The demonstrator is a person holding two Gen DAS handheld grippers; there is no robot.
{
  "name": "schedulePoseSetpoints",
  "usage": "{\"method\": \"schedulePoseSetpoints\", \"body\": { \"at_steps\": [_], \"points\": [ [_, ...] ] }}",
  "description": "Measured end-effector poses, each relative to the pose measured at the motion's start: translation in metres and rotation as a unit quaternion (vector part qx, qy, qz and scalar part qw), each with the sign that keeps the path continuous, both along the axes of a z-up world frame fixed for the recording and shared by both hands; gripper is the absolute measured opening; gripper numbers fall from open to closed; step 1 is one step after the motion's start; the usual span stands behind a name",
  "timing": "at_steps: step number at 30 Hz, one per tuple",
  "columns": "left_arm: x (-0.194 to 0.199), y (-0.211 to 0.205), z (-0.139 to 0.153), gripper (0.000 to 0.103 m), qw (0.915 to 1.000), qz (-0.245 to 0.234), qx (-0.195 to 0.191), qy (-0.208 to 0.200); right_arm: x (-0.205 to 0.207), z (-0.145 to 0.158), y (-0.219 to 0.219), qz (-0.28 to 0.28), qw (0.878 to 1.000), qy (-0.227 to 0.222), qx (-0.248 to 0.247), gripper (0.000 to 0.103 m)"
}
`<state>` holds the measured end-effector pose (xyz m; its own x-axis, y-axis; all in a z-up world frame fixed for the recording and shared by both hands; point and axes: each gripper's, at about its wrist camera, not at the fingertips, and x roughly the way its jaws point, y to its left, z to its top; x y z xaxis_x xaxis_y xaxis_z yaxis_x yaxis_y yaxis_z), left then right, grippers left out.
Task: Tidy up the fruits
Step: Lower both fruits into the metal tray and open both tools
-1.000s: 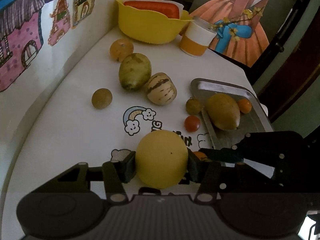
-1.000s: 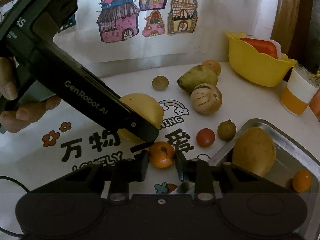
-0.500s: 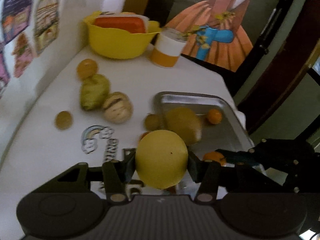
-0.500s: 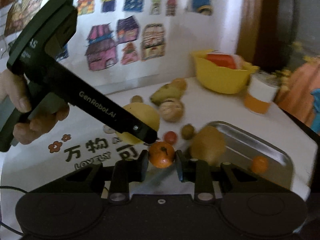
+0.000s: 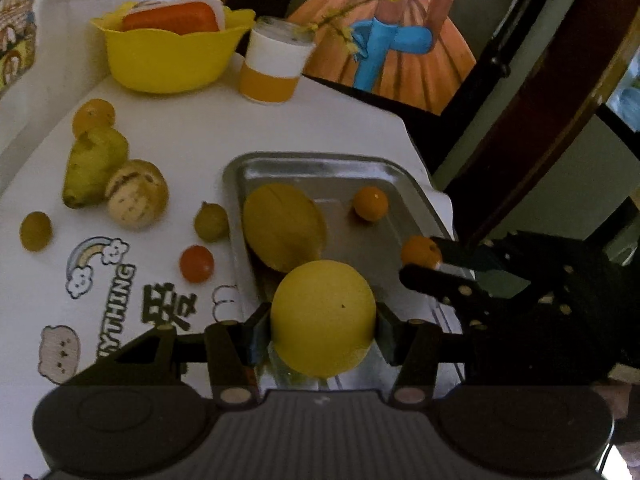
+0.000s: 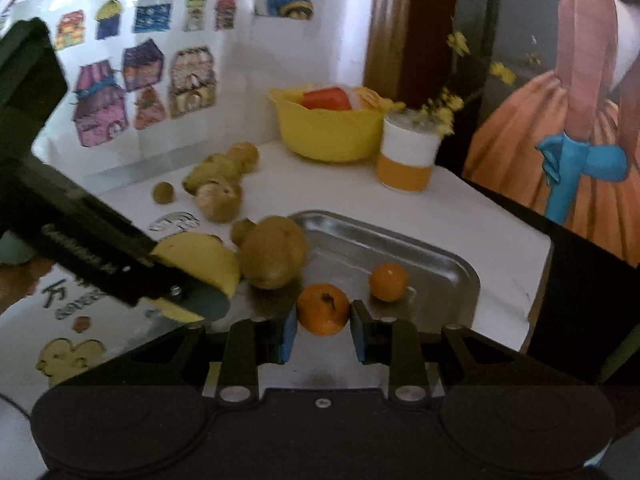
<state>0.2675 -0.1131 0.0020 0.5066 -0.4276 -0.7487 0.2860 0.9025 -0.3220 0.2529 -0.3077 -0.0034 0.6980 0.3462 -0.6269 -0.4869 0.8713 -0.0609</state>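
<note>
Left wrist: yellow fruit (image 5: 323, 318) btwn left tool (image 5: 320, 326) fingers, above tray (image 5: 416, 204).

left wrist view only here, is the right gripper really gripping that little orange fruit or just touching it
Observer: Gripping. In the right wrist view, the right gripper has a blue pad pressed against each side of the mandarin.
Operator: which way is its stem
Observer: The dark stem end faces up toward that camera.
Operator: and my yellow fruit, how close to the big brown one
Observer: From that side, the yellow fruit in the left gripper sits right beside the brown fruit. I cannot tell whether they touch.
</note>
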Motion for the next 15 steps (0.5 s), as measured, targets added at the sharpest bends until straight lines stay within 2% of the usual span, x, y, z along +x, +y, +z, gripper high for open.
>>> {"method": "schedulePoseSetpoints", "body": {
  "at_steps": [15],
  "points": [
    [0.005,-0.011,-0.015,0.057,0.9999,-0.002,0.011,0.006,0.022,-0.023,-0.006,-0.023,1.000,0.020,-0.001,0.031]
  ]
}}
